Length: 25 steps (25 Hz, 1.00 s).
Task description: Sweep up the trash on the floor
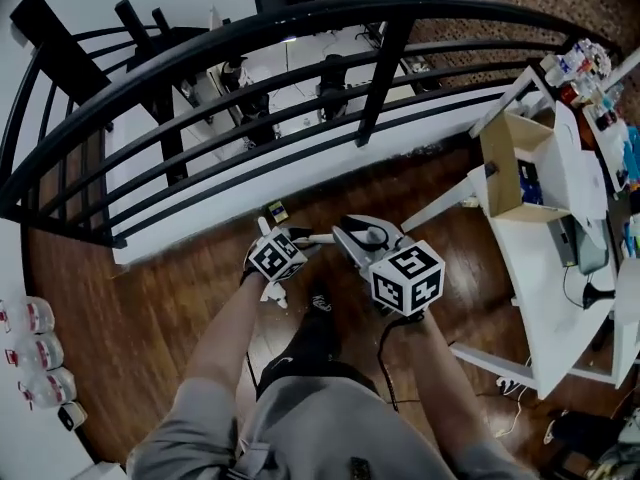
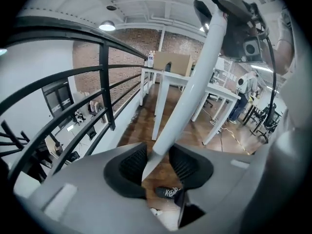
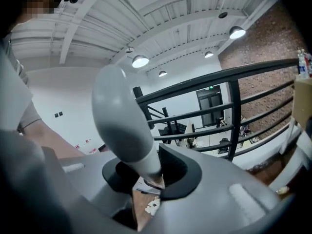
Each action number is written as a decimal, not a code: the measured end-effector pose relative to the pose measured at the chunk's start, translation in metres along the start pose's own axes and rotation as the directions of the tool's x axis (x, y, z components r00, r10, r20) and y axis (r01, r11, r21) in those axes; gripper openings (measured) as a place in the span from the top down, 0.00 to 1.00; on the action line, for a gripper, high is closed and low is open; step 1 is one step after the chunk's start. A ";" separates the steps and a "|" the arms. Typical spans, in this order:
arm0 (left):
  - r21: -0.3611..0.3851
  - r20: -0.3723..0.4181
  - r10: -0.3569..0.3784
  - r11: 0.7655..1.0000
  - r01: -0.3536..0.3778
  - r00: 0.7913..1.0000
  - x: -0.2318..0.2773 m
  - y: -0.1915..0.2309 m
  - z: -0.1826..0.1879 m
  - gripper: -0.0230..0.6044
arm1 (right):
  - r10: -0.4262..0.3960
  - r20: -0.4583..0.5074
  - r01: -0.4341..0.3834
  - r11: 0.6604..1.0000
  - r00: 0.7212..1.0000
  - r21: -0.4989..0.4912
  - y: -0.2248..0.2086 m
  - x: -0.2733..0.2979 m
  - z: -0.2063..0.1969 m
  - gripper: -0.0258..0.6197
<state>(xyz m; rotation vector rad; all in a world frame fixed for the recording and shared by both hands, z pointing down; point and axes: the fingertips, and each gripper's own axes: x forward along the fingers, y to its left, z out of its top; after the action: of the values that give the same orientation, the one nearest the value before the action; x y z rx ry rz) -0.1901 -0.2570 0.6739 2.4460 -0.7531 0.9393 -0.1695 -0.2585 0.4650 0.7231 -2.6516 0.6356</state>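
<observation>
White pole [image 2: 187, 89] is pinched between fingers [image 2: 132, 164] of left gripper [image 2: 157, 165].

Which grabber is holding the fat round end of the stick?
The right gripper: its jaws pinch the stick just under its rounded grey end. The left gripper grips the thin white part farther along.

open-plan office or lab on a mezzanine: black railing [image 1: 300, 28] overlooks a lower level with office chairs [image 1: 331, 86]. wood floor [image 1: 150, 308], white tabletop [image 1: 540, 298] carrying a cardboard box [image 1: 515, 168] and clutter, brick wall [image 2: 131, 48], exposed white ceiling with round lamps [image 3: 140, 61], cables [image 1: 510, 383] on the floor.
</observation>
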 end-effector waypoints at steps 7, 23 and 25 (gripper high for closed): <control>-0.108 0.120 0.042 0.994 -0.029 0.992 0.044 0.071 0.046 0.74 | 0.022 -0.113 -0.035 0.992 0.993 -0.118 -0.061 0.055 0.038 0.85; -0.413 0.209 0.349 0.878 -0.241 0.914 0.094 0.207 0.075 0.74 | 0.242 -0.306 -0.333 0.895 0.921 -0.297 -0.139 0.161 0.075 0.85; -0.449 0.201 0.384 0.854 -0.263 0.901 0.098 0.217 0.067 0.74 | 0.272 -0.317 -0.370 0.877 0.909 -0.306 -0.139 0.171 0.070 0.85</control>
<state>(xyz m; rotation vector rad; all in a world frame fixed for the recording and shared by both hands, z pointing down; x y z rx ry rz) -0.2300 -0.4935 0.7354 2.1260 -1.3558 0.4640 -0.2472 -0.4689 0.5213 0.0771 -2.5458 0.2785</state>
